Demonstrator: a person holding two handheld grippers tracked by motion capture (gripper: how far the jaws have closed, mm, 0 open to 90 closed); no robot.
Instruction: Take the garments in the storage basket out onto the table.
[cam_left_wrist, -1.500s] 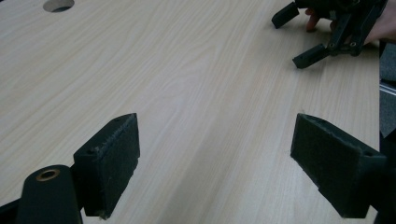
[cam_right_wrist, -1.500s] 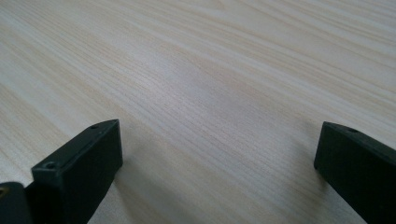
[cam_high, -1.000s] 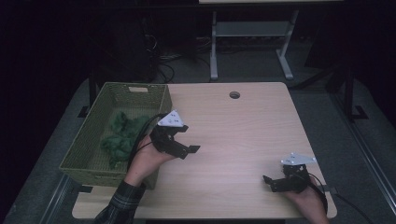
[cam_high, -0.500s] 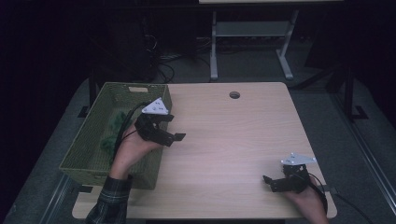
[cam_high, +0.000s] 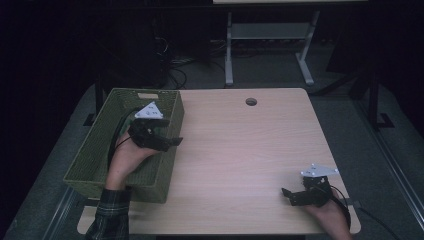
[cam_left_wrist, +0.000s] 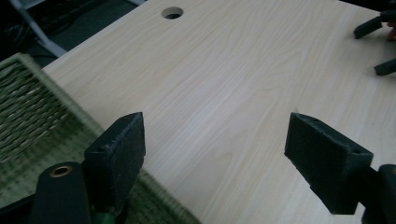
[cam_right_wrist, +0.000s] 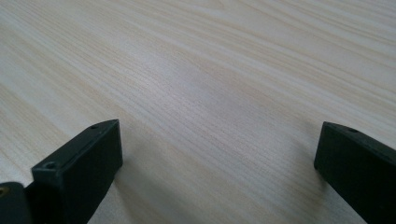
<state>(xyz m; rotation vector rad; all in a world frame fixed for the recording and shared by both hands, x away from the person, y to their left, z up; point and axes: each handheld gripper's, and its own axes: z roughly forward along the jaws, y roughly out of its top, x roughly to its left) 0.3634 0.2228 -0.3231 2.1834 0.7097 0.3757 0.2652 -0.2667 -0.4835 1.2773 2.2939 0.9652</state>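
Wood table (cam_high: 240, 150), green basket (cam_high: 95, 160) left; dark room.

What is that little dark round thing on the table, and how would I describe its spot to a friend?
Start at the light wooden table and look to its far edge, away from the person. There, roughly midway along and right of the green woven basket, sits a small round hole through the tabletop. It is the one dark mark breaking the pale wood grain.
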